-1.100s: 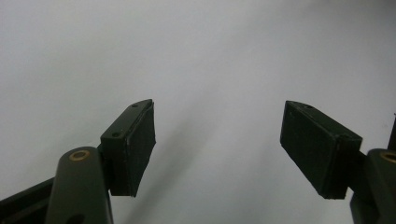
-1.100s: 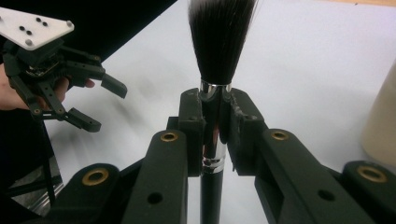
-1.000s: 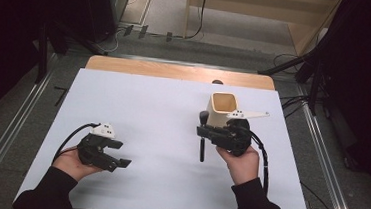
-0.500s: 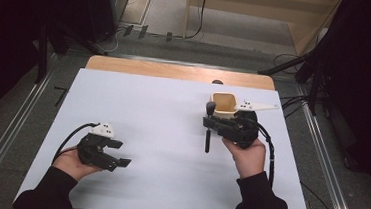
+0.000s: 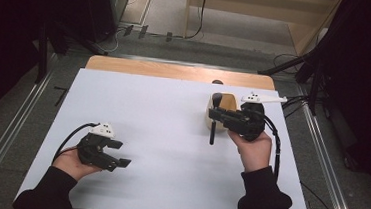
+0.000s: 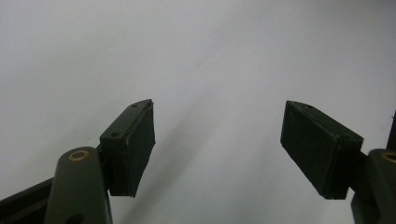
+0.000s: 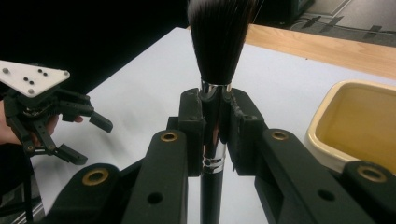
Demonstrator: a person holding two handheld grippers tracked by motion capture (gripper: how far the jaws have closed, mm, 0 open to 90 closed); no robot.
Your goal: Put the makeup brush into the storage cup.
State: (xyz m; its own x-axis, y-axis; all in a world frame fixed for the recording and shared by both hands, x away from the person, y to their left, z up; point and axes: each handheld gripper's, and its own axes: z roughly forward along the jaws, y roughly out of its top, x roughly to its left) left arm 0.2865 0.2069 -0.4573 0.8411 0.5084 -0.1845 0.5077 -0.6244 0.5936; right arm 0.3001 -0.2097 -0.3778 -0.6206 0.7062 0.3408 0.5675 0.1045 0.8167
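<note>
Closest to the camera in the high view are the person's two forearms in dark sleeves, coming in from the bottom edge. The left hand (image 5: 71, 161) sits low on the white worktop (image 5: 163, 113), near its front left corner, and the left tool (image 5: 118, 160) in it has its two black pads spread wide with nothing between them. From the left tool's own camera you just see those pads (image 6: 135, 147) apart over bare white surface.

Over on the right side and a bit further back, the right hand (image 5: 254, 150) holds the right tool (image 5: 214, 115) up off the worktop, pointing toward the left of the picture. That one is pinching a makeup brush (image 5: 213, 122) on its shiny metal collar and the top of the handle. In the right gripper view the brush (image 7: 215, 70) stands upright between the pads, dark bristles fanning out on top, black handle dropping out of the bottom of the picture. In the high view the handle hangs clear above the white surface, bristle end toward the back.

Just behind the brush is a tan cup (image 5: 222, 107), open top, standing on the worktop close to the right tool; from above the bristles overlap its rim. Past that, the white cover ends and a strip of bare wood (image 5: 176, 71) runs along the far edge.
</note>
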